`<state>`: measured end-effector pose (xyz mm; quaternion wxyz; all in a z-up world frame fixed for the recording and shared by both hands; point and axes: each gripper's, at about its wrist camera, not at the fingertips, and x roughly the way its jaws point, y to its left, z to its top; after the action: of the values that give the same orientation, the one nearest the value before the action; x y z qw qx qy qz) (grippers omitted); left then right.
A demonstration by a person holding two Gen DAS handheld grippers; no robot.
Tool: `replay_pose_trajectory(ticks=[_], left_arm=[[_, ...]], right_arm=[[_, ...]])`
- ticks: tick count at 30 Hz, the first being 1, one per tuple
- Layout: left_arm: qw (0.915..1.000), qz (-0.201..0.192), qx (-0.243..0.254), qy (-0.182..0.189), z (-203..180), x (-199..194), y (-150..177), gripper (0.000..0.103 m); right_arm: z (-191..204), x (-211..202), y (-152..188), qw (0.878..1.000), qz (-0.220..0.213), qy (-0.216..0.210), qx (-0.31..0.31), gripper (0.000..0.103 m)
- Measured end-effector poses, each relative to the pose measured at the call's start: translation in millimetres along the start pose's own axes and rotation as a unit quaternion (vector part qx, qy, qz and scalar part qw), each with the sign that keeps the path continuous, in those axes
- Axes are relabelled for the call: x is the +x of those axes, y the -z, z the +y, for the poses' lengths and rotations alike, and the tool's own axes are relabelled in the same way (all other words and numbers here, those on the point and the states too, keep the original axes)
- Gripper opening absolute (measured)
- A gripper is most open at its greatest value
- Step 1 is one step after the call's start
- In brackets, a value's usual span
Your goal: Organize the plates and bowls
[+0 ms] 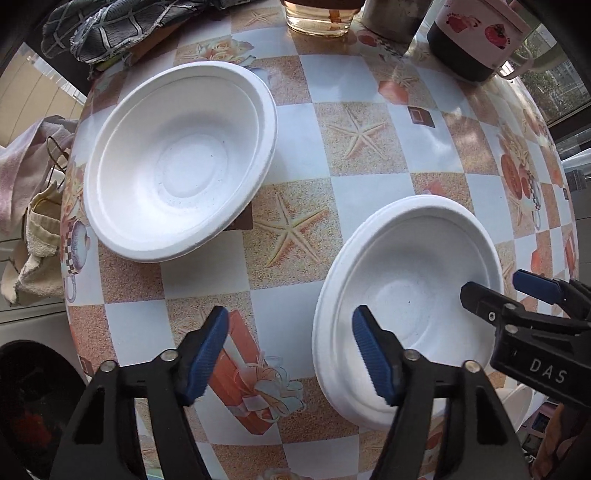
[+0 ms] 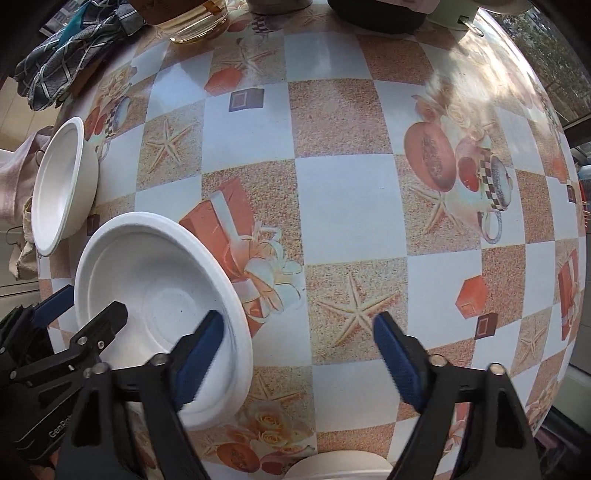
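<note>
At the left of the bench (image 1: 343, 192), near its edge, sits a single white disposable bowl (image 1: 177, 162), upright and empty. To its right and nearer the camera is a second white bowl (image 1: 406, 295) whose doubled rim suggests it may be two nested together, though I cannot be sure.

The left gripper (image 1: 291, 354) points down with its blue fingers (image 1: 210, 354) roughly half open, straddling the near-left rim of that second bowl: one finger hangs over the bench outside, the other over the bowl's inside. The pads do not appear to press the rim yet, so it holds nothing.

The right gripper (image 2: 299, 362) mirrors this on the opposite side, its left finger (image 2: 195, 362) over the bowl's inside wall and its other finger over bare bench. It too is about half open and has hold of nothing.

The step in hand looks like a two-sided pinch of this bowl, probably to lift it and nest it with the far bowl. To do it well, both sets of fingers should settle until the rim lies squarely between the pads, close evenly, and lift level. The thin wall will likely flex, so light pressure suits it.

The bench wears a glossy checked cloth printed with starfish, gift boxes and cups. Along its far edge stand a folded checked towel (image 1: 110, 29), a glass jar (image 1: 321, 18) and a strawberry-printed mug (image 1: 476, 40). Daylight comes through windows on the right.
</note>
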<state>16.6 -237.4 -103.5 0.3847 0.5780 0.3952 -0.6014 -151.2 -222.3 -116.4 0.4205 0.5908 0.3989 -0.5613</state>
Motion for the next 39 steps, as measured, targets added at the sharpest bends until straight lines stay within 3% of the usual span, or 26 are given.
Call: replay_pose_trajectory(ticks=[1,5,7,14,23,29,33,39], left_arm=[[1.0000,0.005,0.000,0.004,-1.2,3.2,-0.5,0.055],[0.9997,0.008,0.005,0.025,-9.3,6.6,-1.9,0.038],[0.9994,0.009,0.019,0.027,-16.6,6.6,-1.4,0.032],[0.9987,0.020,0.045,0.010,-23.5,3.9,32.8,0.033],[0.9985,0.054,0.006,0.007,-5.0,4.5,121.3,0.034],[0.9976,0.067,0.012,0.005,-5.0,3.7,161.7,0.034],[0.9974,0.065,0.029,0.011,-13.9,-9.8,177.2,0.034],[0.9955,0.024,0.088,0.025,-53.1,-55.6,191.6,0.034]], right_arm=[[1.9,2.8,0.0,1.000,0.005,-0.009,-0.002,0.063],[14.2,9.1,3.5,0.999,0.009,-0.028,-0.022,0.042],[21.3,11.8,5.6,0.998,0.018,-0.044,-0.031,0.021],[33.5,22.0,35.0,0.996,0.047,-0.065,-0.037,0.022],[68.9,35.5,119.7,0.992,0.080,-0.061,-0.082,0.022],[66.6,42.9,171.7,0.988,0.107,-0.081,-0.070,0.022],[59.7,35.0,191.6,0.990,0.102,-0.084,-0.054,0.022],[12.9,-3.6,211.2,0.994,0.059,-0.092,-0.010,0.022]])
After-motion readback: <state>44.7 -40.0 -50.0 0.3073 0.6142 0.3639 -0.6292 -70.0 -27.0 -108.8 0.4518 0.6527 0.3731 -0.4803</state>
